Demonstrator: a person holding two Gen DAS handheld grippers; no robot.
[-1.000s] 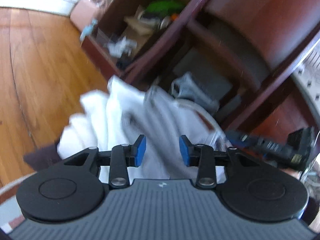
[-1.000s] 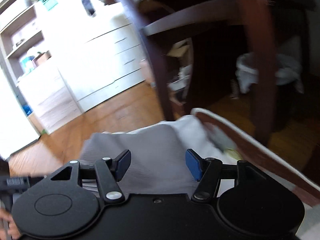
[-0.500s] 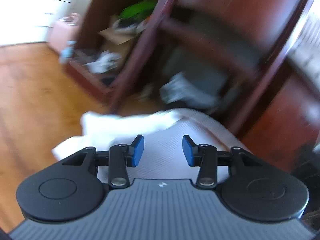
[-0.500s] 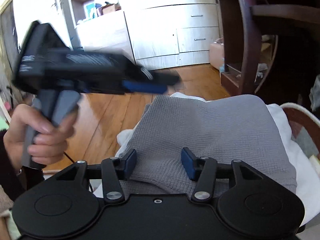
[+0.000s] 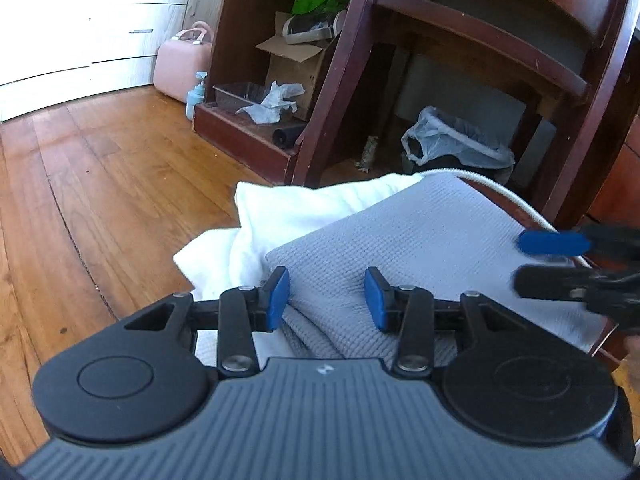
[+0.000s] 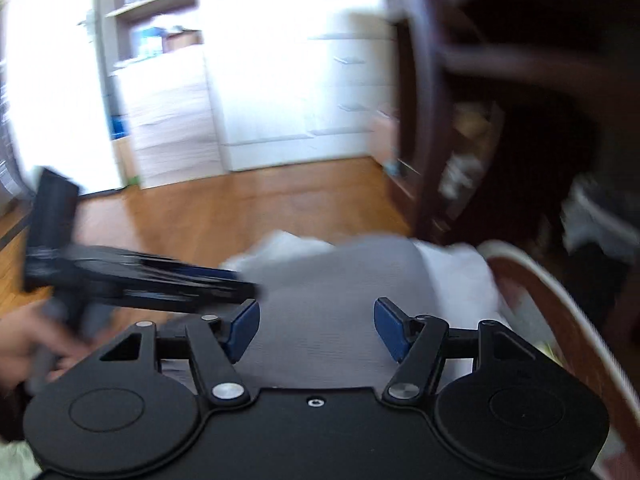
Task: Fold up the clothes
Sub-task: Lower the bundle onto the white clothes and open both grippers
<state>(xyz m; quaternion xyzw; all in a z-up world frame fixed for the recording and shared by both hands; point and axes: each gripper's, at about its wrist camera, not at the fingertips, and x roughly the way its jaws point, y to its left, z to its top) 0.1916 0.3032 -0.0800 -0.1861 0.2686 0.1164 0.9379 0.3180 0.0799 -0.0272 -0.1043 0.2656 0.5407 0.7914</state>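
Since a second ago the grey waffle-knit cloth (image 5: 420, 240) has settled flat, folded atop white laundry (image 5: 288, 208). Left hand-held gripper (image 5: 327, 294) straddles its near edge, spread, unpinched; right hand-held gripper (image 6: 316, 330) is opening above it, releasing.

Left tongs (image 5: 327, 295) parted, empty — right tongs (image 6: 316, 327) opening.

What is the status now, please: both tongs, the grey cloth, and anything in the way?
Left tongs open over grey cloth, gripping nothing. Right tongs opening, cloth beneath, not pinched. White cloth underneath. Nothing in the way.
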